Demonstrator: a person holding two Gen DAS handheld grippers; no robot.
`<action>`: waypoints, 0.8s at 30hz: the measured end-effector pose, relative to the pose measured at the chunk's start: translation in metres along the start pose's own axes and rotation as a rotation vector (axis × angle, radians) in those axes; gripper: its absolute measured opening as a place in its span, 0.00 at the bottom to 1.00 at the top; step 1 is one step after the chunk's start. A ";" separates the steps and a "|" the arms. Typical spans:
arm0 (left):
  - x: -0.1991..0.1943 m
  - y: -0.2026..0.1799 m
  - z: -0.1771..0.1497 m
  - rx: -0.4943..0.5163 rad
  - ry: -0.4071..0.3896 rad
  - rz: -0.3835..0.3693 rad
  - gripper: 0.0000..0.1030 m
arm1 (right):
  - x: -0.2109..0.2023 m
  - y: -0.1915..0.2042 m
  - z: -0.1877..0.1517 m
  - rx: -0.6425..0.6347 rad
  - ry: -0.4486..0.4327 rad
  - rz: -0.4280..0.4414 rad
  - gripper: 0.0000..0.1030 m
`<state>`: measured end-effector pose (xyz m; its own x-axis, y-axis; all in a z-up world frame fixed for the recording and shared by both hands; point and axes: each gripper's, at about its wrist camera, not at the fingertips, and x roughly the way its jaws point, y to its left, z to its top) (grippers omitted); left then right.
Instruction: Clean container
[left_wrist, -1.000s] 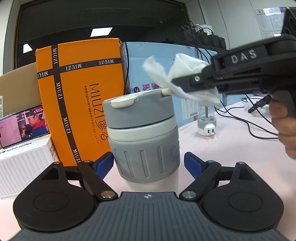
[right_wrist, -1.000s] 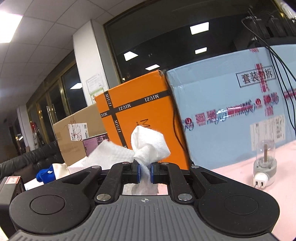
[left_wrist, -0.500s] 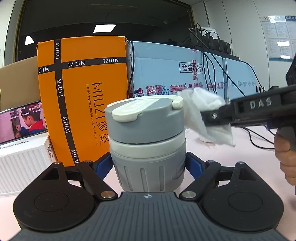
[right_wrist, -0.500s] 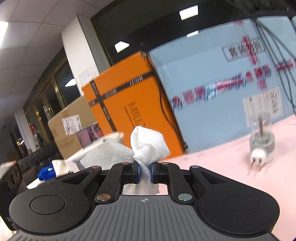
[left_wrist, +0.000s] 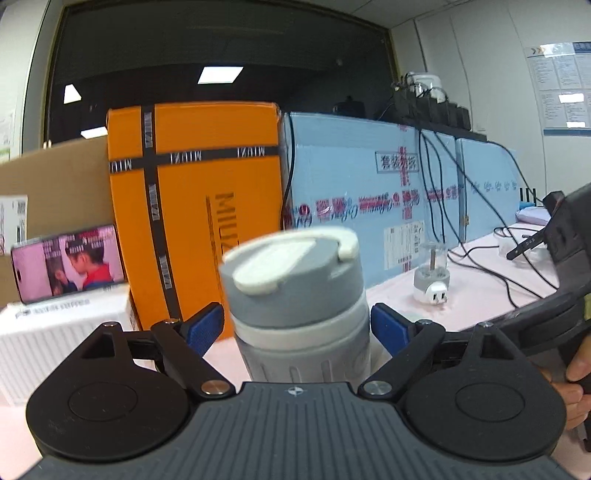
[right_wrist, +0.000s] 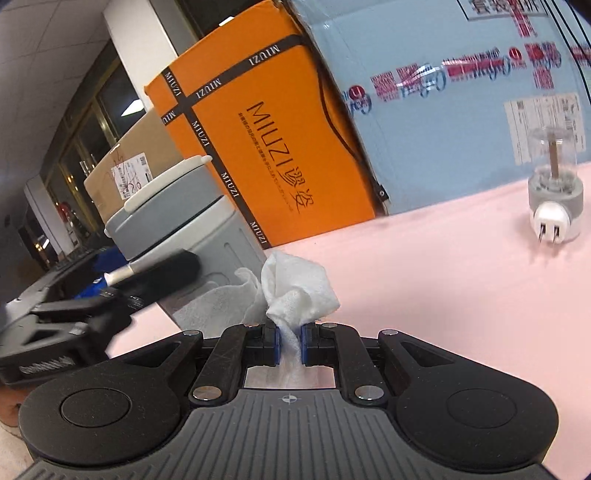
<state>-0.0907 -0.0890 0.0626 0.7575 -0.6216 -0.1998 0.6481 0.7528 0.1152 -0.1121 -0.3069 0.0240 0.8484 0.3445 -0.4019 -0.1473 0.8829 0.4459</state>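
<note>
A grey container (left_wrist: 299, 295) with a white flip lid stands on the pink table between the fingers of my left gripper (left_wrist: 297, 326). The jaws are opening, and a thin gap shows between each blue pad (left_wrist: 205, 325) and the container's wall. My right gripper (right_wrist: 290, 339) is shut on a crumpled white tissue (right_wrist: 295, 291), low over the table beside the base of the container (right_wrist: 192, 221). In the right wrist view a left-gripper finger (right_wrist: 162, 271) lies along the container's side. The right gripper's body (left_wrist: 554, 291) and a person's hand (left_wrist: 576, 387) fill the right edge of the left wrist view.
An orange box (left_wrist: 192, 206) and a light blue box (left_wrist: 369, 192) stand close behind the container. A plug adapter (right_wrist: 556, 206) sits on the table to the right, with black cables (left_wrist: 480, 251) behind. A phone (left_wrist: 68, 262) leans on a white box at the left.
The left jaws have spread away from the container's sides. The right gripper has carried the tissue from the lid down to the table by the container's base.
</note>
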 end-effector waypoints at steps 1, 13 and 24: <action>-0.005 0.001 0.005 0.009 -0.010 -0.009 1.00 | -0.001 0.000 -0.001 0.006 0.002 -0.005 0.09; 0.010 0.052 0.053 -0.155 0.055 -0.025 1.00 | -0.014 0.004 -0.020 0.063 -0.010 0.052 0.09; 0.017 0.066 0.030 -0.246 0.034 -0.098 1.00 | -0.041 0.026 -0.014 0.007 -0.238 0.074 0.09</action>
<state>-0.0331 -0.0565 0.0959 0.6864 -0.6894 -0.2316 0.6764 0.7221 -0.1451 -0.1577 -0.2929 0.0407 0.9315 0.3222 -0.1690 -0.2101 0.8556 0.4731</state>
